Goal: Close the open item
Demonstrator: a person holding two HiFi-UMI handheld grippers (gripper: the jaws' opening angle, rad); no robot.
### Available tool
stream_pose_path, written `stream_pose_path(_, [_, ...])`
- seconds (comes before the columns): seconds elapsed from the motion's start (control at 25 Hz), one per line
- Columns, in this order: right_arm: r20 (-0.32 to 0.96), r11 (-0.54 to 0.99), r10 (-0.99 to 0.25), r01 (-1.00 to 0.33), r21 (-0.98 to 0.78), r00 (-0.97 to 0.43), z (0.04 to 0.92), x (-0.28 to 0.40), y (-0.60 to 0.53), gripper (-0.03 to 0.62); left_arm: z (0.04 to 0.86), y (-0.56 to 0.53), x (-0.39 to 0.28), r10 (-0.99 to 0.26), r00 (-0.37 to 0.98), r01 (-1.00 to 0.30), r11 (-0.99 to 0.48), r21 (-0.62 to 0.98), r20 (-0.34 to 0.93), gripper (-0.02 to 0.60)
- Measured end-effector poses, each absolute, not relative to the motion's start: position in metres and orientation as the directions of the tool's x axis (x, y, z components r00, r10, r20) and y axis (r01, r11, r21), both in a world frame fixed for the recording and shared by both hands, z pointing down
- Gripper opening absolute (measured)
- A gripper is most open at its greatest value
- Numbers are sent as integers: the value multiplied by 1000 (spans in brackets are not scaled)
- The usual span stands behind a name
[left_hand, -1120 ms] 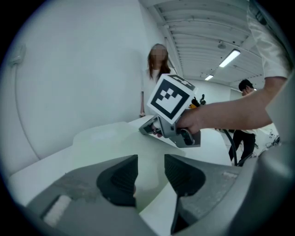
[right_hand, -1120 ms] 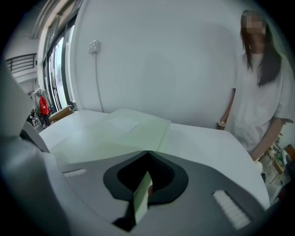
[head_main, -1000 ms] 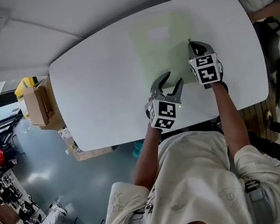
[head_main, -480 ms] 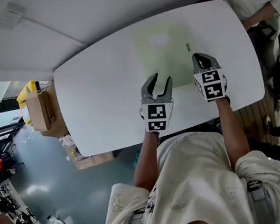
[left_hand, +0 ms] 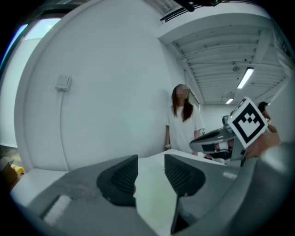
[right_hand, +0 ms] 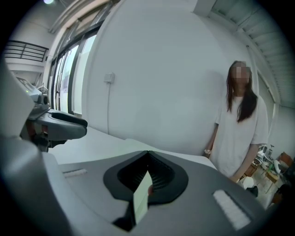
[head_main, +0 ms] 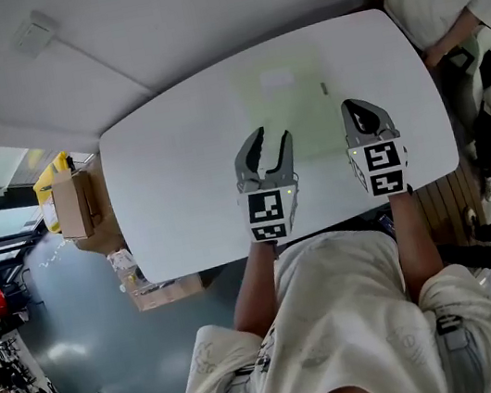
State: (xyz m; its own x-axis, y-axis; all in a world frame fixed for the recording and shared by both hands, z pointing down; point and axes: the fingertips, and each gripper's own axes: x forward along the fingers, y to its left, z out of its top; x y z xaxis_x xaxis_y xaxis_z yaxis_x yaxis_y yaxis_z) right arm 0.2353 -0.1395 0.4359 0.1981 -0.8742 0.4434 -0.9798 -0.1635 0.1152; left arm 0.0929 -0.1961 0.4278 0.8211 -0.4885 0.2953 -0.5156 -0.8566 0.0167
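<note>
Left gripper (head_main: 272,134), right gripper (head_main: 352,106) drew back from flat green folder (head_main: 290,103).

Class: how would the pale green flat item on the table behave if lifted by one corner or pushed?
The pale green item lies flat and thin on the table, so it would probably droop from a lifted corner. It looks light; a push would likely slide it over the smooth top.

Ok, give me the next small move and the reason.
Probably back both off and inspect the pale green item: it lies flat, the left hand-held gripper is open and empty, the right hand-held gripper is shut, and neither touches it.
</note>
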Motion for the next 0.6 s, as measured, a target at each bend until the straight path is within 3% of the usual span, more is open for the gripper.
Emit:
stream_pose_path(0.32, [305,-178,-928,-974,137,213,374,226,-133,3,381,-202,86,-524,831,-540,-840,48,188,189])
stream_pose_path(0.6, [181,-222,-952,-965,140,245,330,226,-122,3,323,-201,78,-577,815,-577,-816,-22,57,189])
